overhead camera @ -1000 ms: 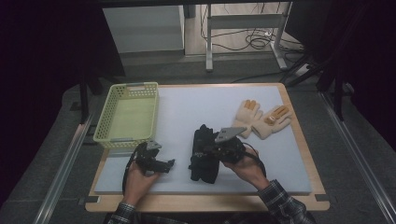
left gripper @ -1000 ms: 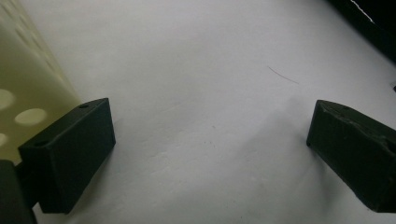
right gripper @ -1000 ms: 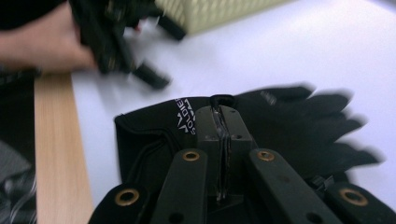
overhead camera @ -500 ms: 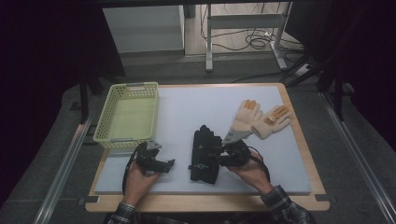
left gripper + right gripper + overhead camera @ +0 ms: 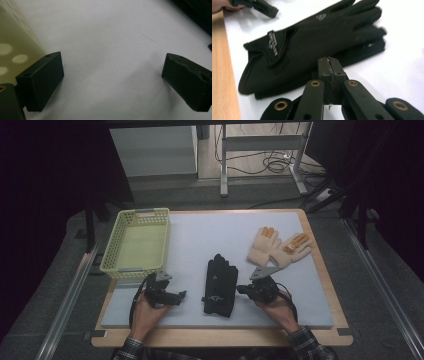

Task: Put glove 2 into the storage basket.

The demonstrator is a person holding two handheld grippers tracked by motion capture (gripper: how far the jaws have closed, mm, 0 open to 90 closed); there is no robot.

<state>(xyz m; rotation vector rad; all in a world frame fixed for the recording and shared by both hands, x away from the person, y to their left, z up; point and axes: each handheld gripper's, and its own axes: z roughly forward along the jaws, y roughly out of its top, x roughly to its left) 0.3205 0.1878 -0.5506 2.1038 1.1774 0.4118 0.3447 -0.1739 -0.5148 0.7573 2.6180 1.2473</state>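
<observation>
black gloves (image 5: 220, 285) stacked on the mat, well right of the basket (image 5: 136, 243), long axis running toward the far edge | right gripper (image 5: 243, 290) parked just right of them, jaws pressed together, nothing pinched, clearly nearer | left gripper (image 5: 179, 294) spread wide, empty

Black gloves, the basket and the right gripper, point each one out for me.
black gloves (image 5: 220, 285): high view, back of the hand.
basket (image 5: 111, 253): high view, left rim.
right gripper (image 5: 329, 65): right gripper view, jaw tips, pressed together.

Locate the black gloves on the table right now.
In the high view the black gloves lie stacked near the mat's front middle, between the left gripper and right gripper.
</observation>
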